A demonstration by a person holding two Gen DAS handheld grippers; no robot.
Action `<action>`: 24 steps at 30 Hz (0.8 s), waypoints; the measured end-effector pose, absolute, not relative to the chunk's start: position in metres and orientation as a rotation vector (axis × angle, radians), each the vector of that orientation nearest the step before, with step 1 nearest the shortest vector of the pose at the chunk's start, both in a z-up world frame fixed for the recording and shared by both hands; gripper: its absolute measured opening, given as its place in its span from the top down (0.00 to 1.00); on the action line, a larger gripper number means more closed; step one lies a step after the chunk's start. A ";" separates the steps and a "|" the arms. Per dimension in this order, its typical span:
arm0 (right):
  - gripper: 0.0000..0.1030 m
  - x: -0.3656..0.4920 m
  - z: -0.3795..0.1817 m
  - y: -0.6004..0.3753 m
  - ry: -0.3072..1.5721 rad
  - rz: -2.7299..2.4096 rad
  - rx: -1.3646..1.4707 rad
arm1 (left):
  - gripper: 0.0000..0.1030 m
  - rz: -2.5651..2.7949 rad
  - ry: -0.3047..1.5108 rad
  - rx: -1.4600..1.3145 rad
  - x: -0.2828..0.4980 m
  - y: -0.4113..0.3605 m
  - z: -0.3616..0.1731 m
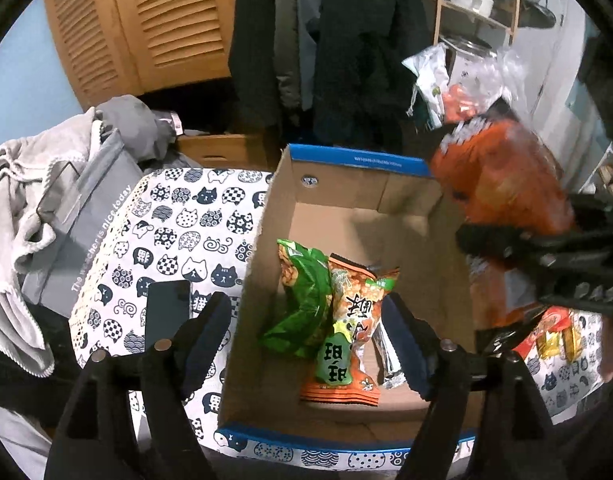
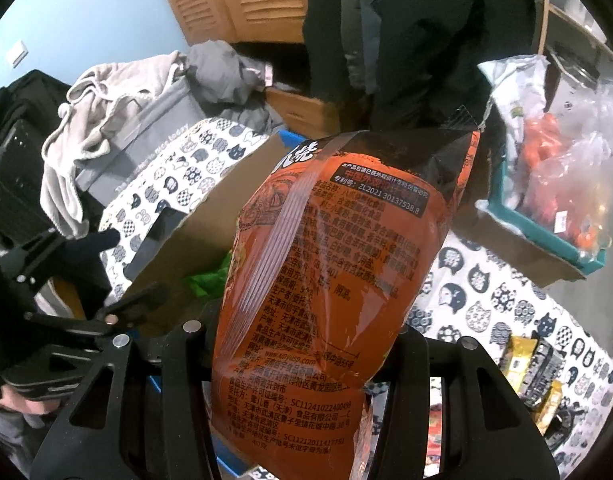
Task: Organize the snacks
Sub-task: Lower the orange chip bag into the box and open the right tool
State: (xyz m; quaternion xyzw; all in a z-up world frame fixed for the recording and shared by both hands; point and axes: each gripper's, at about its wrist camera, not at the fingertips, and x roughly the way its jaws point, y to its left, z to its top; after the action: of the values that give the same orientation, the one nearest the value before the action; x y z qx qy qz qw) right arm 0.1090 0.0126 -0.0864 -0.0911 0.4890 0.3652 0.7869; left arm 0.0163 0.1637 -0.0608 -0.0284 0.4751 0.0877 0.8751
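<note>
Cardboard fills the middle of the left wrist view: an open cardboard box (image 1: 346,204) with blue-edged flaps sits on a cat-print cloth (image 1: 178,232). Inside it, toward the lower centre of the frame, lie a green snack bag (image 1: 302,300) and, touching it on its right, an orange snack packet (image 1: 354,332) with a green label; a silvery wrapper (image 1: 386,356) pokes out from under that packet's right edge. The rest of the box floor is bare cardboard.

At the bottom of that frame the left gripper (image 1: 306,344) hangs over the near part of the box with its fingers spread wide and nothing between them. A dark phone (image 1: 168,312) lies on the cloth just left of the box.

At the right edge the right gripper (image 1: 506,248) pinches a large orange bag (image 1: 502,184) above the box's right wall. In the right wrist view the same orange bag (image 2: 326,280) stands upright in the centre, clamped between the gripper's (image 2: 302,356) fingers near its lower part, printed back side facing the camera.

In the upper right of that view a teal-rimmed box (image 2: 546,236) holds clear plastic bags with orange contents. At the lower right, small yellow and dark packets (image 2: 534,364) lie loose on the cloth.
</note>
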 end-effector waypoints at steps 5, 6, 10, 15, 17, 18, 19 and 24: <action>0.54 0.111 -0.097 0.023 1.087 0.804 -0.198 | 0.23 0.195 0.986 -0.092 0.013 0.171 -0.058; 0.54 0.111 -0.099 0.026 1.094 0.808 -0.198 | 0.23 0.197 0.986 -0.101 0.012 0.172 -0.058; 0.53 0.114 -0.106 0.032 1.126 0.822 -0.193 | 0.23 0.201 0.987 -0.114 0.011 0.177 -0.059; 0.41 0.117 -0.109 0.038 1.146 0.834 -0.184 | 0.23 0.211 0.980 -0.116 0.009 0.178 -0.058; 0.34 0.117 -0.108 0.037 1.138 0.826 -0.182 | 0.23 0.212 0.976 -0.115 0.010 0.177 -0.058; 0.32 0.117 -0.106 0.035 1.125 0.819 -0.178 | 0.23 0.210 0.975 -0.115 0.010 0.176 -0.057; 0.32 0.117 -0.105 0.034 1.116 0.814 -0.175 | 0.23 0.207 0.975 -0.114 0.011 0.175 -0.057; 0.28 0.121 -0.095 0.019 1.080 0.782 -0.173 | 0.23 0.187 0.976 -0.094 0.014 0.165 -0.057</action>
State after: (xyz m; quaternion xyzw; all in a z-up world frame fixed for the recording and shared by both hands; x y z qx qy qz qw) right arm 0.1206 0.0190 -0.0947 -0.0802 0.5002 0.3623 0.7824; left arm 0.0136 0.1648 -0.0568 -0.0450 0.4678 0.0897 0.8781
